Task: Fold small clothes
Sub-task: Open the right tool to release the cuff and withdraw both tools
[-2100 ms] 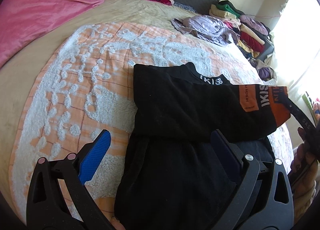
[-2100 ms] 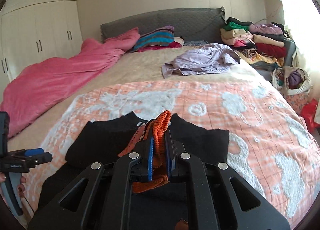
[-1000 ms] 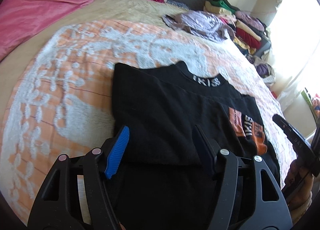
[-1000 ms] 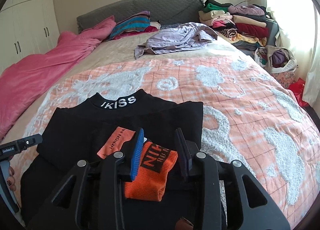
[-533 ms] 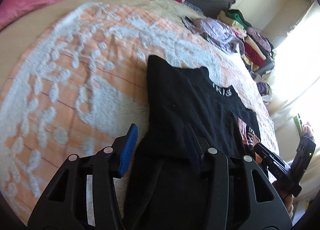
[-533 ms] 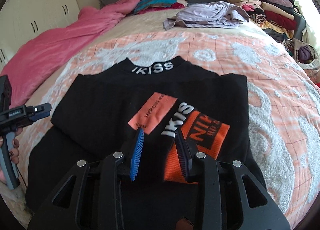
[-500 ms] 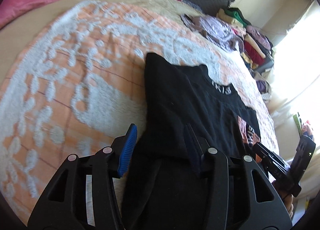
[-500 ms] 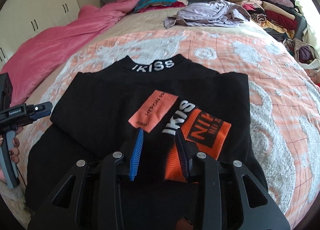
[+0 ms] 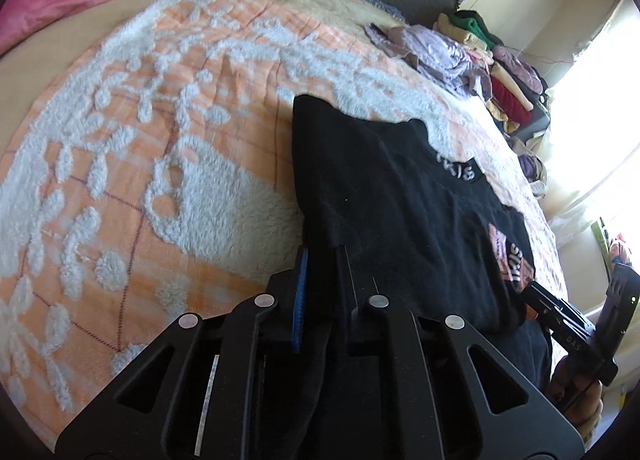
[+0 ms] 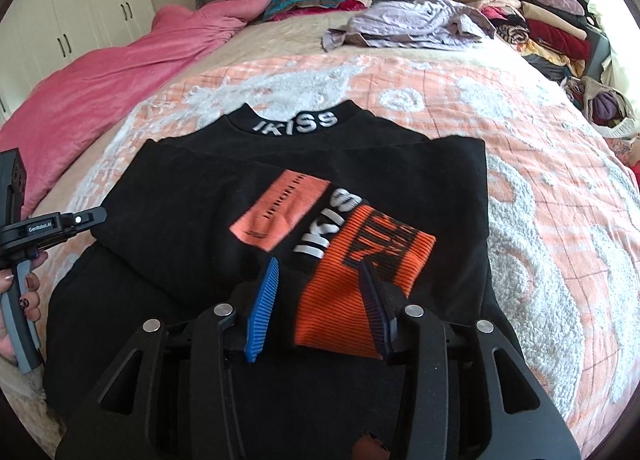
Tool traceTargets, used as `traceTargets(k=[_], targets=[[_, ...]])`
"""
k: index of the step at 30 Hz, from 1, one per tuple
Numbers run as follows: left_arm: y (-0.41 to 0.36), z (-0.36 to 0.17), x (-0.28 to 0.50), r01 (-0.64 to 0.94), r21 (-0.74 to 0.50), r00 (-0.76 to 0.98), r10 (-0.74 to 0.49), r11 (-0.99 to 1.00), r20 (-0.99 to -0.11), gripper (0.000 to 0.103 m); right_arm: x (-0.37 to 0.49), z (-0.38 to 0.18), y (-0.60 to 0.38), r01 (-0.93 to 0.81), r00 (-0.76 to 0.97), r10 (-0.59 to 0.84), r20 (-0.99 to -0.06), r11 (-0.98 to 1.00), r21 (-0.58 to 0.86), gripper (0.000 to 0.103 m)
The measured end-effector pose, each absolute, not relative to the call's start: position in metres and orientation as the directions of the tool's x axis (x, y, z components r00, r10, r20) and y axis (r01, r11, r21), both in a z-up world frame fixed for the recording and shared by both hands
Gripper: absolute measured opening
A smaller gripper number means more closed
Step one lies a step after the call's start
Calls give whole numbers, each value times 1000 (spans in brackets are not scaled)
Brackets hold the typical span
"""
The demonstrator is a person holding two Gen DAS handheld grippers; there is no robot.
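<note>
A black knitted sweater with white lettering on its collar (image 10: 280, 196) is laid flat on the orange-and-white tufted bedspread (image 10: 540, 180), near its front edge. Both sleeves are seen folded inward across the chest, the orange ribbed cuff (image 10: 360, 280) lying uppermost. The sleeve folds are therefore judged done; the fold of the body, hem toward collar, appears to be left. The left gripper (image 9: 322, 256) is clenched, its jaws having just closed on the sweater's left side edge, black fabric being pinched between the pads. The right gripper (image 10: 320, 284) is released: its jaws have just been opening and now stand apart over the orange cuff, straddling it without pressing. A crumpled lilac garment (image 10: 408, 24) and a stack of folded clothes (image 10: 540, 20) are seen farther up the bed, so more pieces may remain.
</note>
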State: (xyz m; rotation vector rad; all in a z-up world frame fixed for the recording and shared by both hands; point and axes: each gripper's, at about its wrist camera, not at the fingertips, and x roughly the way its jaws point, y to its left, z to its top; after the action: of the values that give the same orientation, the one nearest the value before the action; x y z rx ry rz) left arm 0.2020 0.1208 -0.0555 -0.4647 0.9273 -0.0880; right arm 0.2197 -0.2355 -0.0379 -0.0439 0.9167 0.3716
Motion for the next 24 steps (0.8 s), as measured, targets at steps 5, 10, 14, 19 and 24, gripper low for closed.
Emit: traceTargets(k=[5, 10, 14, 19, 24], targets=[[117, -55, 203, -124, -393, 595, -249, 911, -764, 12, 223, -48, -236, -321, 525, 272, -807, 941, 109, 45], [111, -37, 193, -125, -338, 627, -190, 933, -756, 15, 223, -50, -235, -322, 524, 262, -811, 942, 97, 47], [90, -15, 187, -56, -290, 659, -182, 956, -730, 15, 222, -52, -234, -321, 523, 259, -812, 942, 94, 48], [57, -22, 193, 5, -223, 624, -177, 975, -761, 15, 221, -52, -233, -322, 526, 253, -812, 943, 85, 49], [43, -47, 200, 8, -159, 571, -136, 987, -809, 22, 216, -53, -233, -323, 526, 254, -812, 942, 85, 53]])
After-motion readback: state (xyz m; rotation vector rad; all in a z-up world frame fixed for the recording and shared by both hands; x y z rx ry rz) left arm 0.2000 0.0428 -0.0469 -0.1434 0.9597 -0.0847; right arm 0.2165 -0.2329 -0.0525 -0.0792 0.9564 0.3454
